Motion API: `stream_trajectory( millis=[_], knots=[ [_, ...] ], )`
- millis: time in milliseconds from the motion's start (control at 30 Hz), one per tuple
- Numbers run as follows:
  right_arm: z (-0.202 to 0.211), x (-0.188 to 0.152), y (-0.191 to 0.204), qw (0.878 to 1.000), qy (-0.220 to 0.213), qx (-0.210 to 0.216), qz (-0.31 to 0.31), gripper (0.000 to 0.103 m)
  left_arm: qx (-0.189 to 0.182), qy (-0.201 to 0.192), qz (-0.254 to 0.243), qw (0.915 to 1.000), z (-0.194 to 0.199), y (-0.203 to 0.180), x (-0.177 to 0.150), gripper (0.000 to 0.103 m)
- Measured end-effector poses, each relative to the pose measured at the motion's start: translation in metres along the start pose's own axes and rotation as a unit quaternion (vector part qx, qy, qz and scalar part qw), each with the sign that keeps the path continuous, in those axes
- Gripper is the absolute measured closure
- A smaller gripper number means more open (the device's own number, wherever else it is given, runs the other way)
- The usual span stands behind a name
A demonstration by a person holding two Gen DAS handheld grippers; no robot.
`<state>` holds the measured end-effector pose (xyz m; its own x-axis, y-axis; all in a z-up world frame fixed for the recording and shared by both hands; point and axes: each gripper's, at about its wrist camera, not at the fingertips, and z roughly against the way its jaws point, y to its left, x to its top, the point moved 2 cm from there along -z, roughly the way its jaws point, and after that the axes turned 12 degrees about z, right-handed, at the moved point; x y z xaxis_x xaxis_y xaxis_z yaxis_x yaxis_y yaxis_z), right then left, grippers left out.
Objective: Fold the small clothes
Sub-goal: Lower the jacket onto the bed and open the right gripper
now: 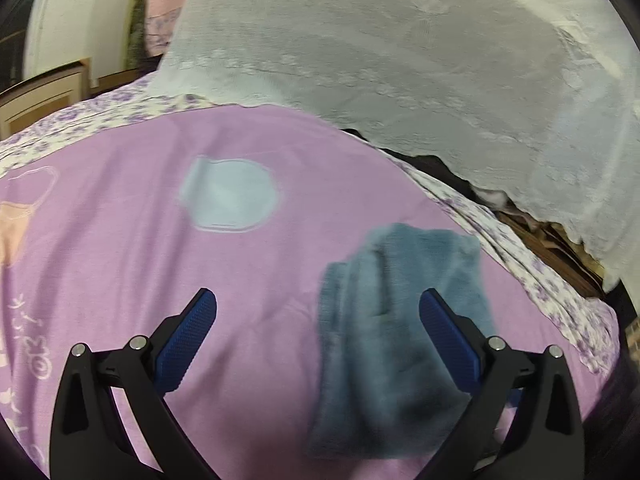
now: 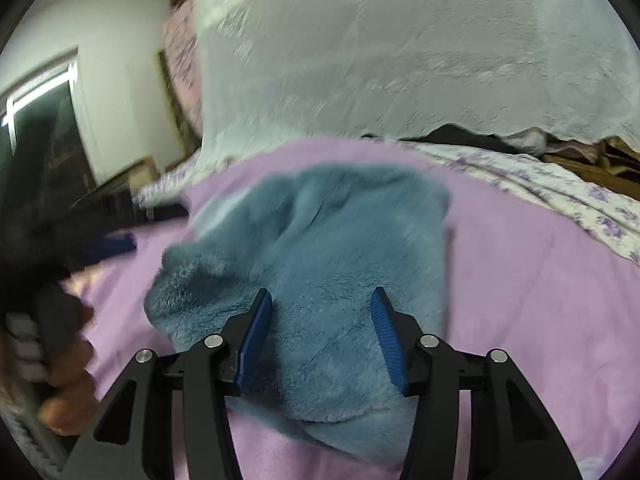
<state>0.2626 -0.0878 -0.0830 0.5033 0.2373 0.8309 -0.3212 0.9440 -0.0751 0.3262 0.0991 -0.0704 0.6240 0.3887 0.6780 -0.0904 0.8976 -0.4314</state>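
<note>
A blue-grey fleece garment (image 1: 400, 320) lies bunched and partly folded on a purple bed sheet (image 1: 160, 240). My left gripper (image 1: 318, 300) is open wide above the sheet, its right finger (image 1: 444, 328) over the garment's edge, with nothing pinched. In the right wrist view the same garment (image 2: 320, 232) fills the middle. My right gripper (image 2: 320, 300) hovers over its near part with jaws apart and no cloth gathered between the pads. At that view's left edge, blurred, are the left gripper's blue fingertip (image 2: 120, 244) and a person's hand (image 2: 68, 352).
A white lace cover (image 1: 400, 60) drapes over something tall behind the sheet. A floral purple-and-white sheet (image 1: 528, 264) borders the purple one on the right. Wooden furniture (image 1: 40, 100) stands far left. A dark window (image 2: 40, 128) is in the wall.
</note>
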Motion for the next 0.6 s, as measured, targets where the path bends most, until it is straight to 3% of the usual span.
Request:
stream_trajectory(
  millis=[67, 167, 300, 400, 500, 600],
  knots=[
    [-0.004, -0.003, 0.017, 1.0, 0.001, 0.006, 0.023, 0.048, 0.025, 0.009, -0.019, 0.9995, -0.012, -0.004, -0.006, 0.004],
    [-0.011, -0.003, 0.02, 0.999, 0.008, 0.017, 0.027, 0.045, 0.088, 0.059, -0.028, 0.994, -0.052, 0.004, -0.015, 0.004],
    [-0.013, -0.006, 0.009, 0.999, 0.009, 0.039, 0.018, 0.046, 0.055, 0.105, 0.017, 0.9929, -0.077, 0.019, -0.016, 0.004],
    [-0.006, -0.005, 0.005, 0.998, 0.008, 0.05, 0.028, 0.046, 0.059, 0.092, -0.002, 0.994, -0.077, 0.016, -0.019, 0.004],
    [0.01, 0.004, -0.014, 0.998, -0.02, 0.062, -0.007, 0.05, 0.065, 0.084, -0.007, 0.9943, -0.075, 0.014, -0.02, 0.004],
    [0.009, 0.023, -0.038, 0.998, -0.03, 0.04, -0.039, 0.056, 0.055, 0.096, 0.012, 0.9938, -0.075, 0.018, -0.017, 0.004]
  ],
)
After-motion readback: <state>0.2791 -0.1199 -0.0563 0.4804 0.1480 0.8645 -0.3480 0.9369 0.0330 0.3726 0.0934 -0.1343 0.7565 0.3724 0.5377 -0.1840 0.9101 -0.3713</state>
